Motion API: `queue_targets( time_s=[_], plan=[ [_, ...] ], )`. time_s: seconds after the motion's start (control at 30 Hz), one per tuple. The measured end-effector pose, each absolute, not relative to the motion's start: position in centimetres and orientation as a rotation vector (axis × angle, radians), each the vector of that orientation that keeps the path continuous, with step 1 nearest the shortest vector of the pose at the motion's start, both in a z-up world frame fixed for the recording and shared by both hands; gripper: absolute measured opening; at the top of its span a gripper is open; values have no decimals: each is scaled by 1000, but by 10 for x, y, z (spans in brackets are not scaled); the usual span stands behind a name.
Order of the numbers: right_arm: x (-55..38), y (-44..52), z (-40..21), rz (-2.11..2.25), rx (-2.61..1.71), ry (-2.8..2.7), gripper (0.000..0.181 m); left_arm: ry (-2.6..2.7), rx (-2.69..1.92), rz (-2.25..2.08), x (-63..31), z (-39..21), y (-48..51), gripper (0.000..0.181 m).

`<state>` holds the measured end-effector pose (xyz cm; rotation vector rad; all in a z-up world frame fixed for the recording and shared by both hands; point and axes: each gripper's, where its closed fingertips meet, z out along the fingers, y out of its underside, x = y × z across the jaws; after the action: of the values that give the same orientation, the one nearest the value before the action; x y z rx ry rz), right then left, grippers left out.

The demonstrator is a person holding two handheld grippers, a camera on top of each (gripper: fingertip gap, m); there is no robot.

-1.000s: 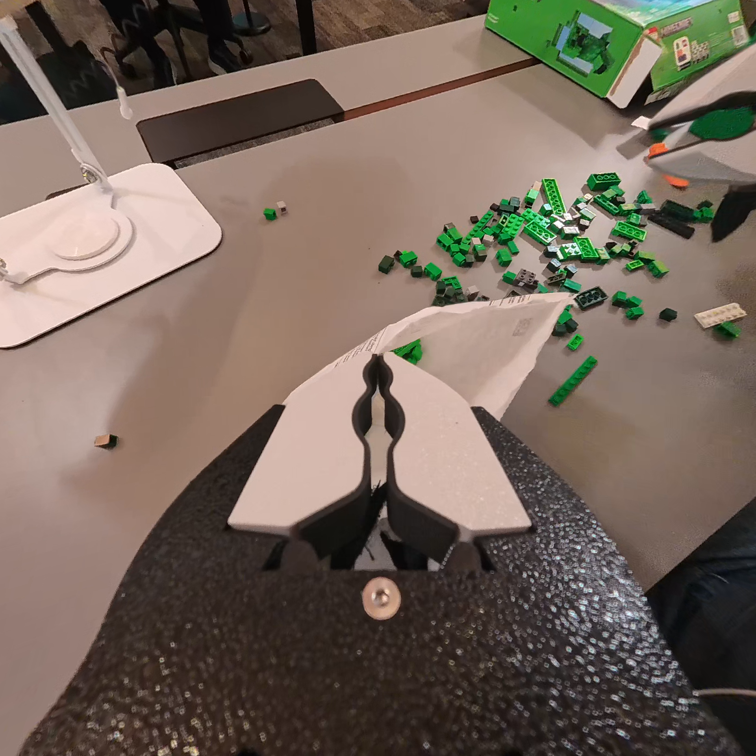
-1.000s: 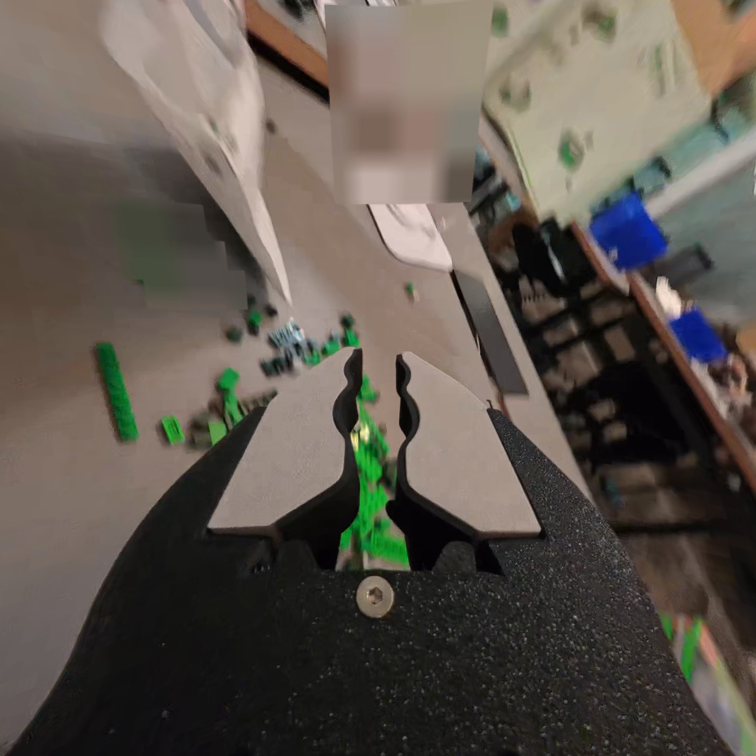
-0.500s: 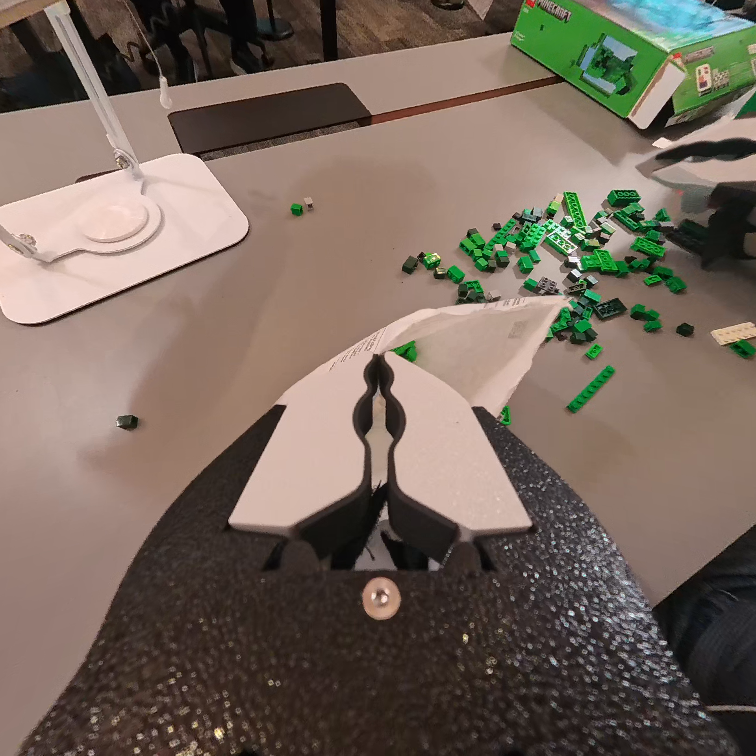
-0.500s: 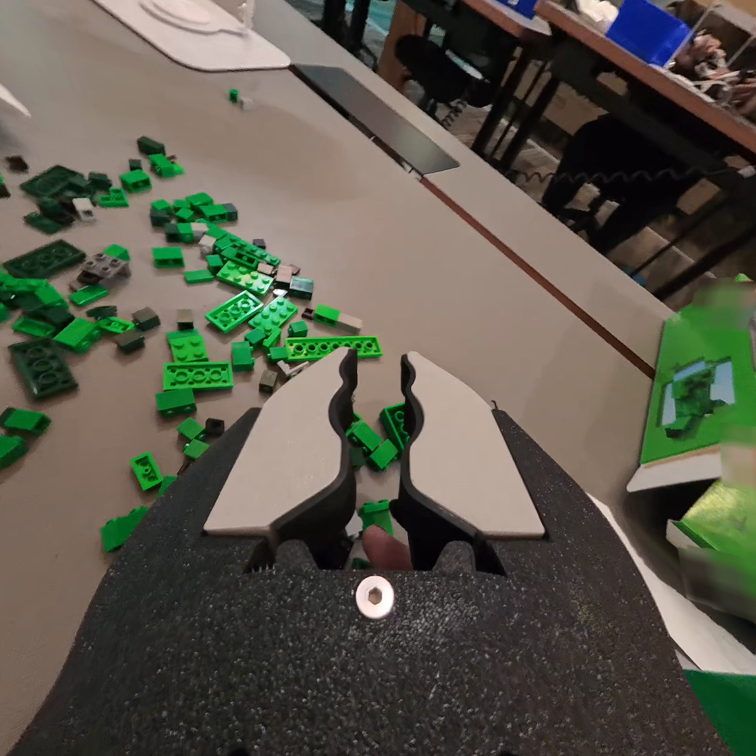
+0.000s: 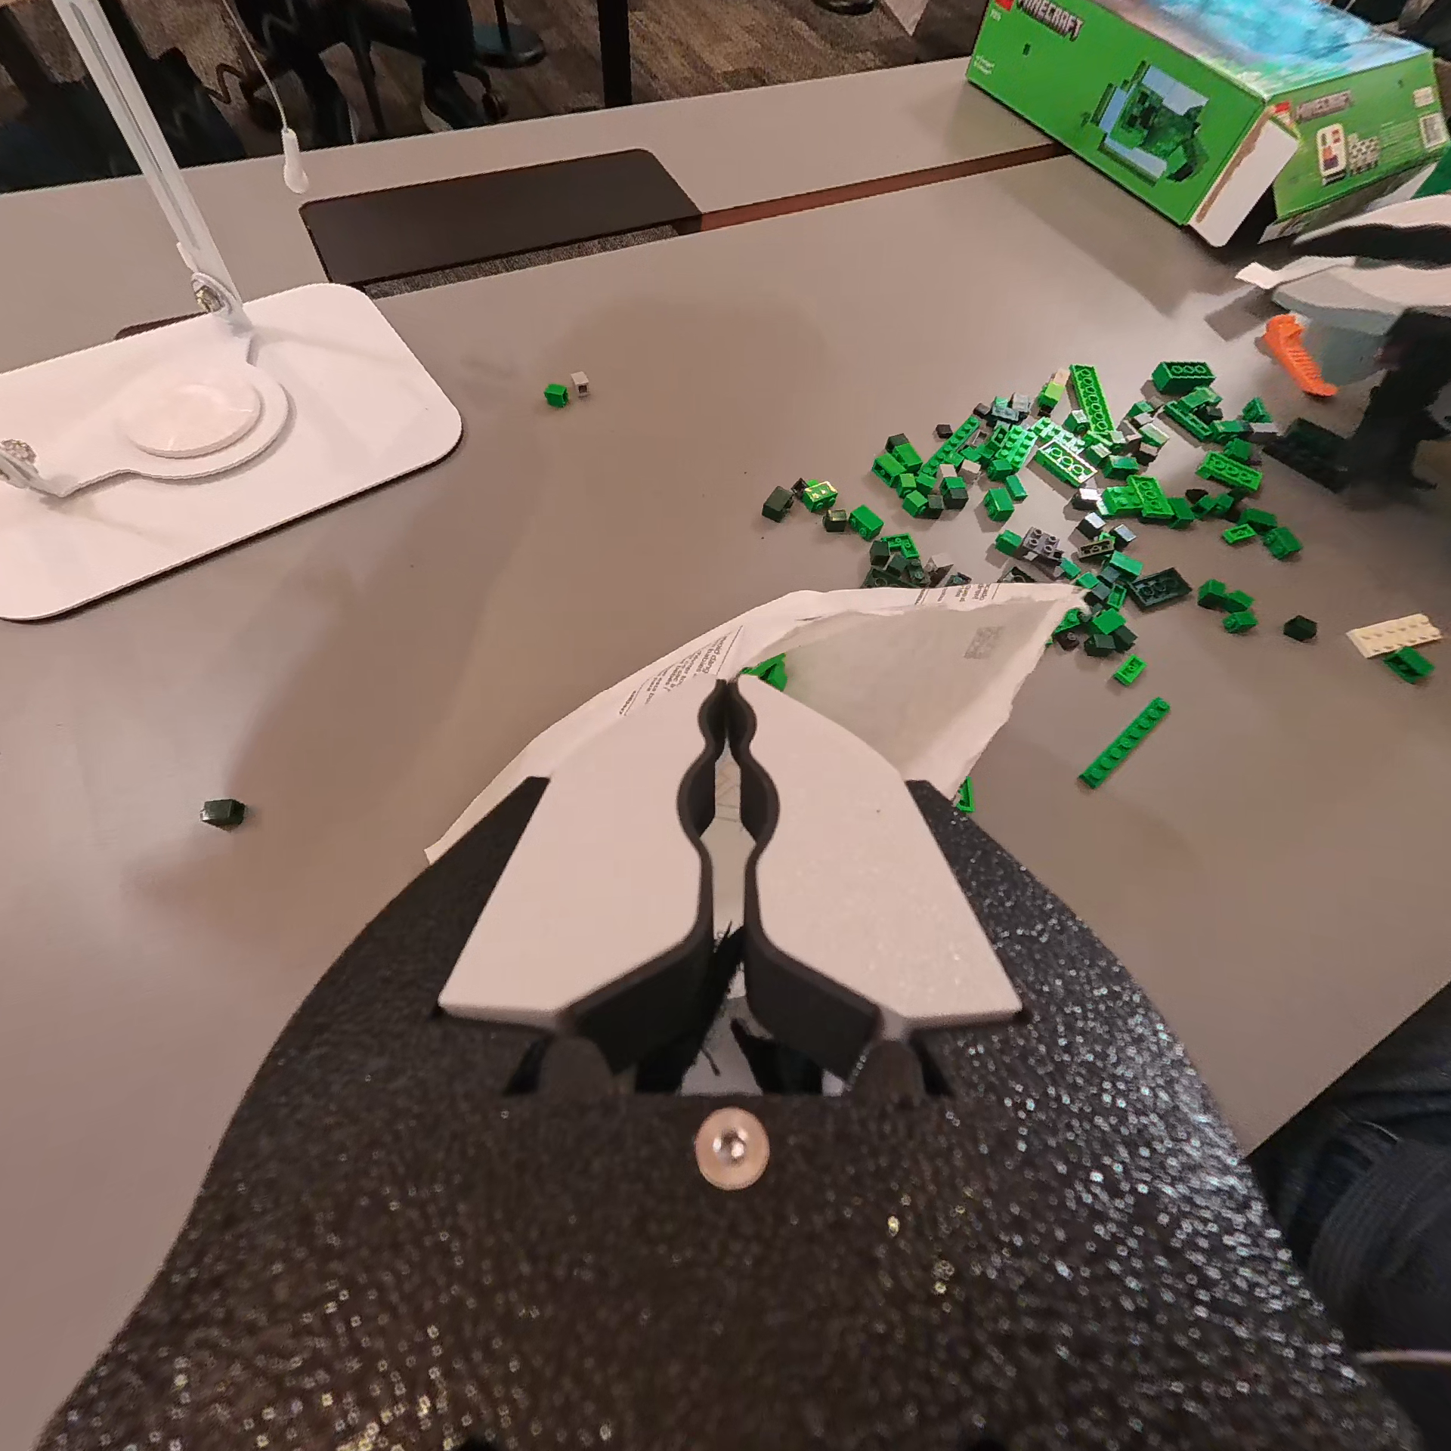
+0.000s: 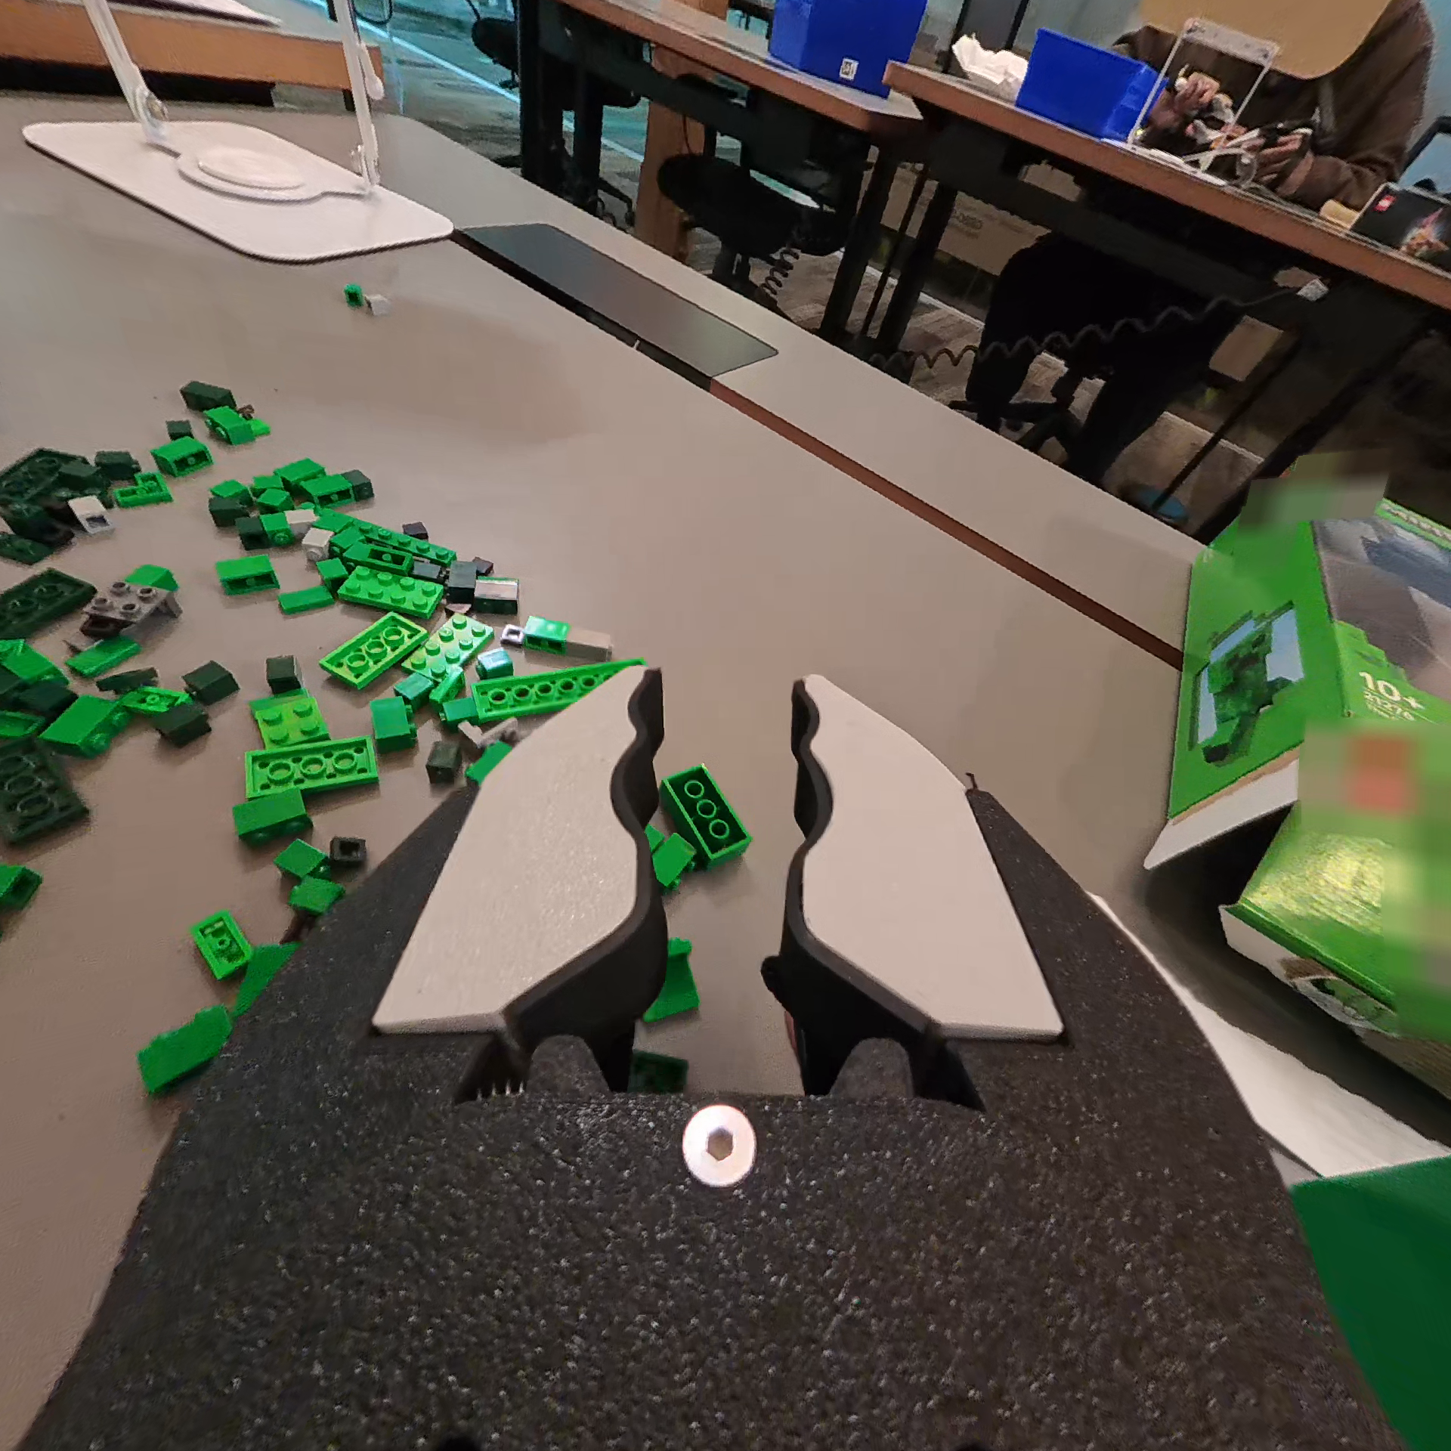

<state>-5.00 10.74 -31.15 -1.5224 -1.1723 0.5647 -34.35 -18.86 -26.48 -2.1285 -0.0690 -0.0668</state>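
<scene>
My left gripper (image 5: 726,691) is shut on a torn white paper bag (image 5: 903,675) and holds it above the grey table (image 5: 550,565), its open mouth toward a spread of green and dark bricks (image 5: 1099,487). My right gripper (image 6: 718,691) is open and empty, low over the right edge of the same brick spread (image 6: 314,628); a dark green brick with three holes (image 6: 704,813) lies between its fingers. The right gripper also shows blurred at the right edge of the left wrist view (image 5: 1382,314), with an orange tool (image 5: 1295,365) beside it.
A green toy box (image 5: 1201,102) lies at the back right; it shows to the right of my right gripper (image 6: 1288,667). A white lamp base (image 5: 196,440) stands at the back left. A black inset panel (image 5: 495,212), stray bricks (image 5: 565,390), and a seated person at another desk (image 6: 1288,133). The grippers' ends are close to 40 cm from one another.
My right gripper swung from facing the bag round to the bricks, came down low and opened wider. My left gripper kept its hold on the bag and drew back slightly.
</scene>
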Motion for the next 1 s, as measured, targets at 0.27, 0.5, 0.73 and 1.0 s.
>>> queue_targets(
  time_s=[0.27,0.5,0.73,1.0],
  plan=[
    [-31,112,-307,538,-1509,-1191,33,-75,-2129,-87,-344,-268,-187,0],
    [-19,122,-309,482,-1522,-1166,33,-72,-2134,-91,-343,-270,-185,0],
    [-21,120,-313,482,-1512,-1199,33,-72,-2135,-95,-343,-270,-185,0],
    [-17,125,-314,497,-1532,-1157,33,-67,-2139,-99,-342,-271,-185,0]
  ],
)
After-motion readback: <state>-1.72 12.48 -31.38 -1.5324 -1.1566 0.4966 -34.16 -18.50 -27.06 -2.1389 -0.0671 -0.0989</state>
